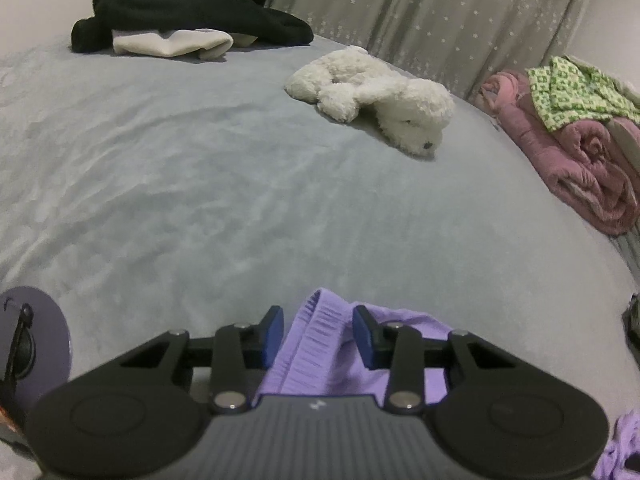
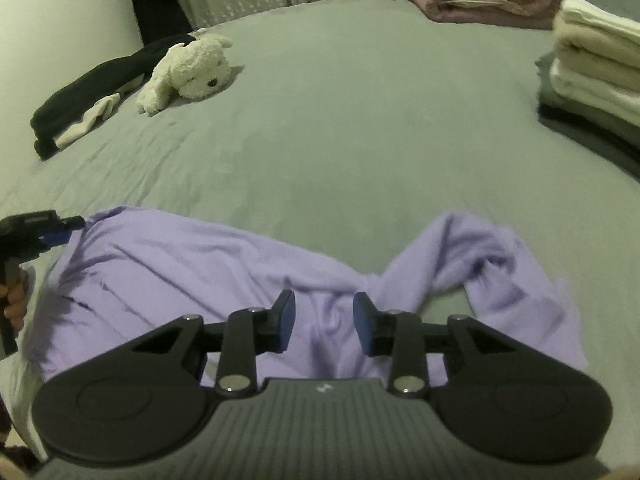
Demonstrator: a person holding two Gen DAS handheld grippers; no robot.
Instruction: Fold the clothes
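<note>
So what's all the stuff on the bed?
Purple garment: one, lilac, spread at the near edge of the bed.
Plush dog: one, white, mid-bed.
Black clothes: one heap, far side, over a white garment.
Pink quilt: one, rolled, at the far edge; green-patterned cloth on top.
Folded stack: cream over grey.
Bedsheet: grey.
Curtain: grey, starred.
Left gripper: open around the ribbed hem.
Right gripper: open, above the garment.

Both wrist views sit low, close over the bed (image 1: 200, 168), facing 12 o'clock; shared: purple top (image 2: 192, 264), plush dog (image 1: 376, 96).
</note>
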